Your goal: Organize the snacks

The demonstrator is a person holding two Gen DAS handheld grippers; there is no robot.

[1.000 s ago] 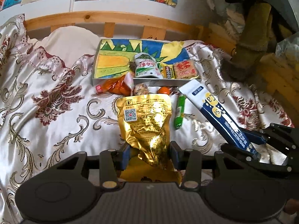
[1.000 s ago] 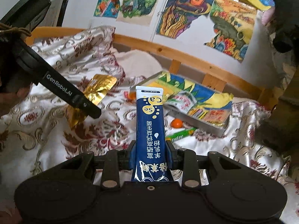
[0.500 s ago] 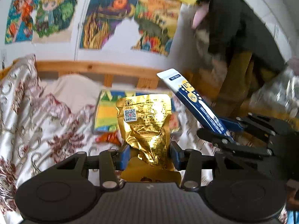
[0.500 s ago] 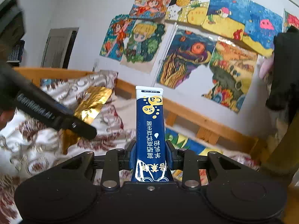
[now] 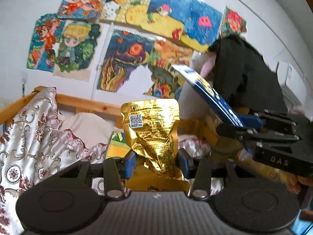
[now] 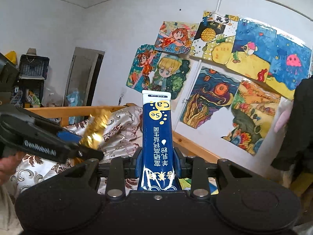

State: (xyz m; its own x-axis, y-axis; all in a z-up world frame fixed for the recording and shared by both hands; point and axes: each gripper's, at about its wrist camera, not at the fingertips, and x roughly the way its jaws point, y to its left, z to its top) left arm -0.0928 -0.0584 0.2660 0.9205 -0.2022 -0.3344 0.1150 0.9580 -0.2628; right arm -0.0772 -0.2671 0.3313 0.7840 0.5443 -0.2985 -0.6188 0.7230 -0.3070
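My left gripper (image 5: 156, 161) is shut on a crinkled gold foil snack pouch (image 5: 152, 131) and holds it upright, high above the bed. My right gripper (image 6: 157, 162) is shut on a long blue powder sachet (image 6: 157, 129) with yellow dots, also upright. The right gripper and its sachet (image 5: 211, 96) show at the right of the left wrist view. The left gripper and gold pouch (image 6: 95, 129) show at the left of the right wrist view. The snack tray is mostly hidden; only a colourful corner (image 5: 115, 146) shows behind the pouch.
A bed with a white and maroon patterned cover (image 5: 29, 137) and a wooden headboard rail (image 5: 88, 103) lies below. Children's paintings (image 6: 225, 68) cover the wall. Dark clothing (image 5: 244, 78) hangs at the right. A doorway (image 6: 84, 78) and crates (image 6: 33, 68) stand far left.
Both grippers have lifted and tilted upward with their packets. The views swung from the bed and tray up to the wall of paintings.
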